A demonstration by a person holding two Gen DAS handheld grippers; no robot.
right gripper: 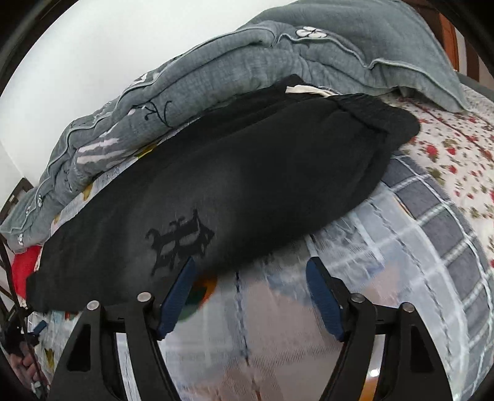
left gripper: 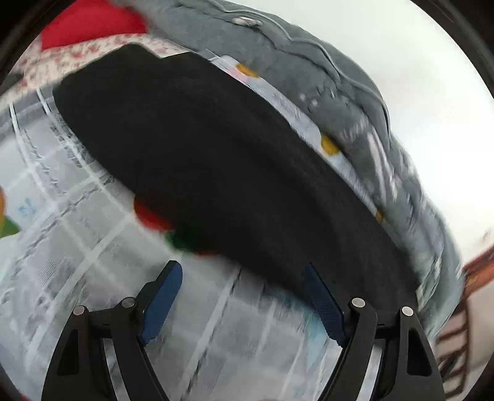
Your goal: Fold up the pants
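Note:
Black pants (left gripper: 216, 148) lie flat and lengthwise across the bed. In the right wrist view the pants (right gripper: 247, 172) show a dark printed emblem (right gripper: 179, 240), with the waistband (right gripper: 376, 111) at the upper right. My left gripper (left gripper: 242, 266) is open just at the pants' near edge, its right fingertip over the black cloth. My right gripper (right gripper: 250, 262) is also open at the near edge, beside the emblem. Neither pair of blue pads presses on the cloth.
A bunched grey quilt (right gripper: 216, 61) lies along the far side of the pants, against a white wall. A plaid sheet (left gripper: 77, 246) and a floral sheet (right gripper: 447, 148) cover the bed. A red cloth (left gripper: 89, 21) lies beyond the pants' end.

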